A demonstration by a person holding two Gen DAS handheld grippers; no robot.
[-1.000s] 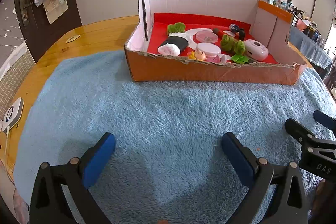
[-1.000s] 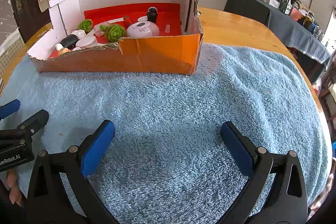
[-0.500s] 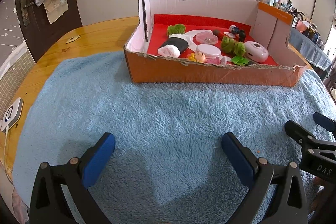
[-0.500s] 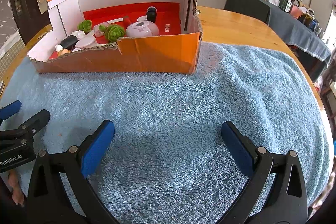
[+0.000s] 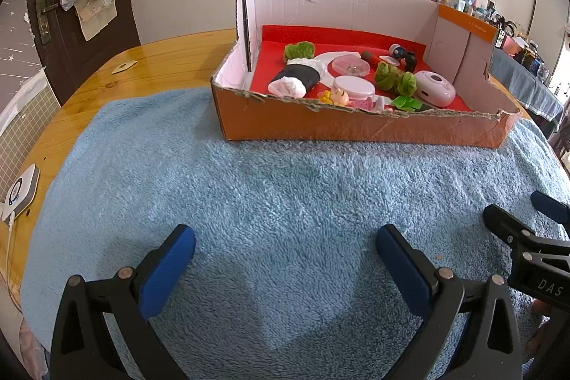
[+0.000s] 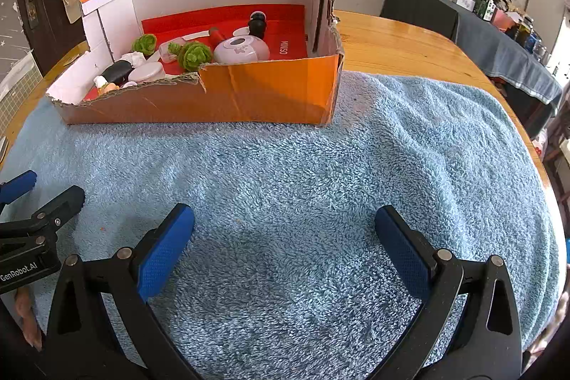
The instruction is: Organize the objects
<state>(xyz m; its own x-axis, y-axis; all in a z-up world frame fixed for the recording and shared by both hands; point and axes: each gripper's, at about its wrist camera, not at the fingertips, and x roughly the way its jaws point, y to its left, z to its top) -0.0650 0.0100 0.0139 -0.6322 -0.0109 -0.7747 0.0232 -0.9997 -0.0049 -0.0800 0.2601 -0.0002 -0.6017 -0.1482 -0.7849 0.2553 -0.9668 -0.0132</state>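
An orange cardboard box (image 5: 356,127) with a red floor stands at the far side of a blue towel (image 5: 267,187); it also shows in the right wrist view (image 6: 267,95). Inside lie several small things: a black and white roll (image 5: 295,77), green felt plants (image 5: 393,79), a pink oval device (image 5: 434,88), round pink lids (image 5: 352,86) and a small doll (image 5: 338,97). My left gripper (image 5: 285,250) is open and empty, low over the towel. My right gripper (image 6: 283,227) is open and empty beside it.
The towel covers a round wooden table (image 5: 156,70). A white device (image 5: 19,194) lies at the table's left edge. A dark door (image 5: 53,6) with hanging toys stands at the back left. A cluttered side table (image 6: 498,34) stands at the right.
Both grippers have drifted back slightly from the box and stay open. Nothing in the box has moved.
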